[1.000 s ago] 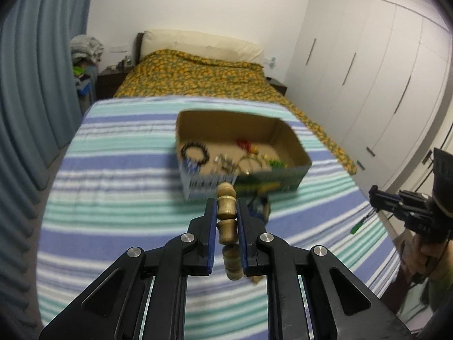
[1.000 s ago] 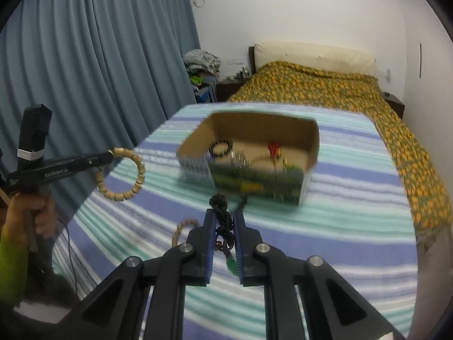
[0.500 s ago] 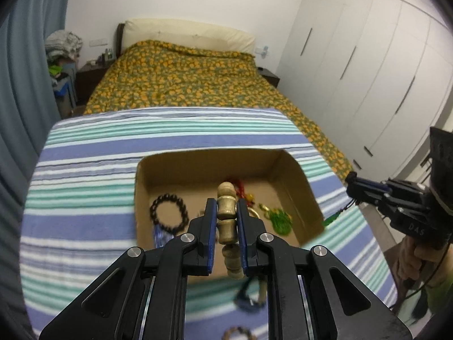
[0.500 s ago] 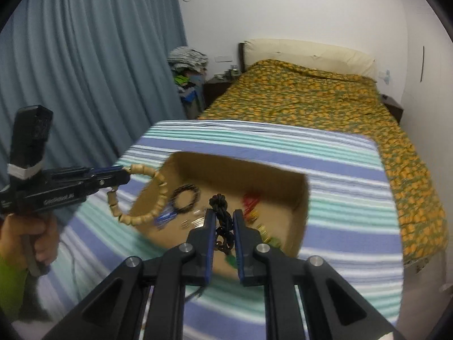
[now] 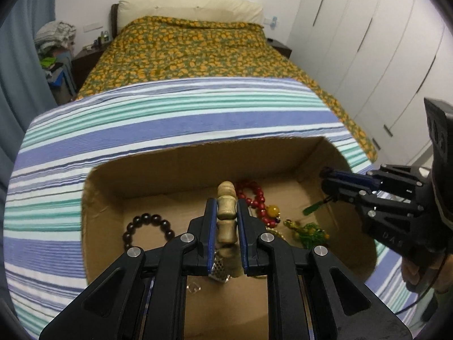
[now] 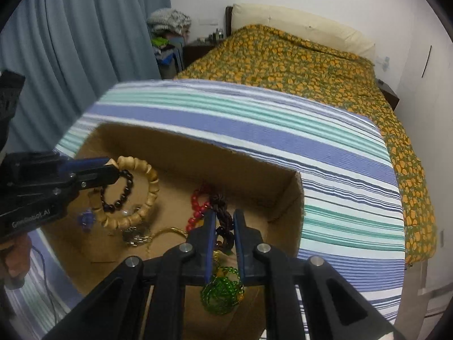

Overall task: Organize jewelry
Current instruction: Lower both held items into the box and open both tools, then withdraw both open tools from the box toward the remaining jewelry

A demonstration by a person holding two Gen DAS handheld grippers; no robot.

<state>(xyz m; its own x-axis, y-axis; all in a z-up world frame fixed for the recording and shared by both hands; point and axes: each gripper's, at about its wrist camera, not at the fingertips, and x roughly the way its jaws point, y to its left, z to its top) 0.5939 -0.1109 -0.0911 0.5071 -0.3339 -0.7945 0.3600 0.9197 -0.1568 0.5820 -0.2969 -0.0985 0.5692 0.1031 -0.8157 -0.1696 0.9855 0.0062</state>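
This is a home bedroom, shown by the far bed with its orange-and-green floral bedspread [image 5: 192,53] and cream pillow [image 5: 189,7], tall white built-in wardrobe doors [image 5: 368,42] along the right wall, long blue-grey curtains [image 6: 70,42] on the left, and a dark wooden nightstand [image 5: 85,62] beside the bed.

Your left gripper [image 5: 226,221] is hiding the wooden bracelet's [image 5: 225,212] lower beads; the box's [image 5: 102,195] near wall is running off-frame

Black hand-held gripper [image 5: 226,221] with blue finger pads [image 5: 210,232], silver screws.
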